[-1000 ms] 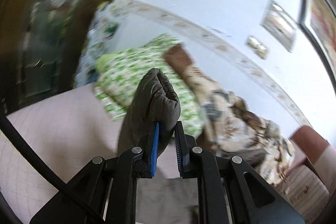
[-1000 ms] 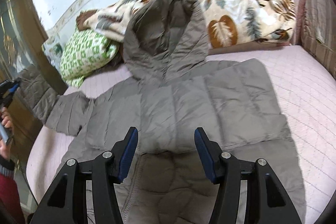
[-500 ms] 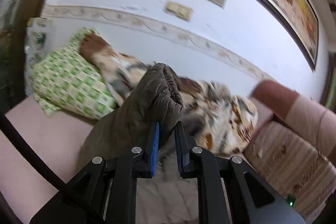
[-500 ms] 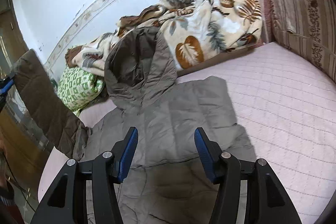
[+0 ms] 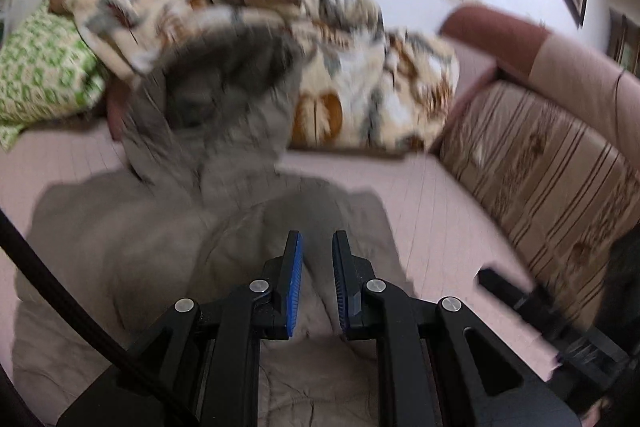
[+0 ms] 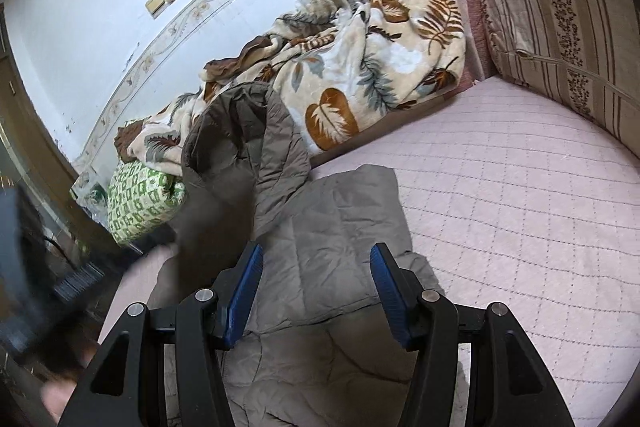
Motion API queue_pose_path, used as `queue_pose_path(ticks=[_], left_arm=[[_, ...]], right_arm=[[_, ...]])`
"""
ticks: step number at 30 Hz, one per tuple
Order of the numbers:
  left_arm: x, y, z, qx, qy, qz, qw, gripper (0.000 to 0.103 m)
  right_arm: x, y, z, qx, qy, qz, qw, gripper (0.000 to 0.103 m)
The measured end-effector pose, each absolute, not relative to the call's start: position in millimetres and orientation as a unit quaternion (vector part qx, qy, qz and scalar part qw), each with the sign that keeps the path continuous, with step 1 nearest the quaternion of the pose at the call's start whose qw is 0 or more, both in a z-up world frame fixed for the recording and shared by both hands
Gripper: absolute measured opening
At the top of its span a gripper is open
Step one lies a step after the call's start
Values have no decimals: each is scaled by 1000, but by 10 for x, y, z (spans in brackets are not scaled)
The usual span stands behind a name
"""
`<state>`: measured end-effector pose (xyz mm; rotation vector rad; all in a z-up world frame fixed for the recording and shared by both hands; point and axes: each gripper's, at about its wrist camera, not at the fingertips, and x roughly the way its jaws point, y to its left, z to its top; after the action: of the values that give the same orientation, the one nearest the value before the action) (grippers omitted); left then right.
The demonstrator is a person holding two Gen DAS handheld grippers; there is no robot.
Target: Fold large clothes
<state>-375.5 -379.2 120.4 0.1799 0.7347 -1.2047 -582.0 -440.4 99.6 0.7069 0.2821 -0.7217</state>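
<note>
The left gripper [image 5: 316, 251] clenches the grey jacket's [image 6: 340, 227] sleeve [image 5: 296, 215] over the jacket body; the right gripper [image 6: 316, 267] hangs released above it, nothing between its fingers.

We see the jacket [image 6: 344, 227] near on the mattress [image 6: 520, 211] | its hood [image 6: 244, 139] far, leaning on the blanket [image 6: 360, 67] | the pillow [image 6: 140, 199] left of the hood | the cushion [image 6: 560, 11] far right | the wall [image 6: 80, 7] behind the blanket

1 grey jacket [image 6: 336, 227], 1 leaf-print blanket [image 6: 360, 75], 1 green pillow [image 6: 140, 199], 2 claws [image 5: 316, 267] [image 6: 316, 291].
</note>
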Motion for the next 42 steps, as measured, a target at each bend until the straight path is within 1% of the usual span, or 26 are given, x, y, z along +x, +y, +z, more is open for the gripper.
queue_pose_path(ticks=[1, 2, 3, 6, 7, 8, 11, 14, 17, 21, 24, 29, 32, 34, 37, 42], left_arm=[[-3769, -3812, 1140, 91, 347, -555, 751, 17], [-3786, -3825, 1073, 101, 356, -558, 743, 24], [-3800, -3795, 1051, 106, 354, -560, 741, 27], [-3755, -3615, 1143, 111, 320, -551, 763, 38], [-3689, -3546, 1192, 110, 311, -544, 771, 45], [-3582, -3462, 1254, 109, 304, -532, 782, 47], [-3167, -3228, 1359, 108, 300, -490, 811, 48], [-2666, -3016, 1288, 123, 315, -428, 838, 48], [-2198, -2813, 1089, 128, 341, -377, 851, 48], [-1863, -2734, 729, 135, 373, -345, 851, 48], [-1769, -2735, 458, 139, 395, -340, 842, 48], [-1751, -2763, 202, 158, 406, -337, 834, 50], [-1720, -2777, 159, 155, 411, -336, 833, 52], [-1720, -2799, 159, 157, 410, -334, 834, 52], [-1770, -2762, 292, 159, 394, -332, 842, 51], [-2005, -2589, 607, 137, 363, -355, 851, 51]], right_arm=[[-5832, -4417, 996, 339, 134, -345, 865, 60], [-5836, -4432, 995, 340, 133, -346, 864, 60], [-5837, -4438, 993, 341, 133, -347, 864, 60], [-5786, -4449, 984, 340, 136, -346, 864, 60], [-5756, -4447, 982, 340, 137, -344, 865, 60], [-5703, -4445, 977, 337, 141, -341, 866, 60], [-5458, -4371, 954, 309, 166, -334, 875, 60], [-5164, -4314, 888, 282, 200, -326, 880, 60], [-4856, -4286, 762, 247, 240, -334, 877, 60], [-4586, -4324, 583, 243, 264, -332, 872, 60], [-4423, -4355, 490, 234, 280, -337, 868, 60], [-4180, -4451, 237, 222, 329, -353, 847, 60], [-4111, -4526, 90, 231, 359, -349, 834, 65], [-4096, -4583, 25, 243, 370, -343, 829, 67], [-4111, -4590, 43, 248, 366, -343, 829, 68], [-4249, -4404, 380, 235, 322, -346, 849, 68]])
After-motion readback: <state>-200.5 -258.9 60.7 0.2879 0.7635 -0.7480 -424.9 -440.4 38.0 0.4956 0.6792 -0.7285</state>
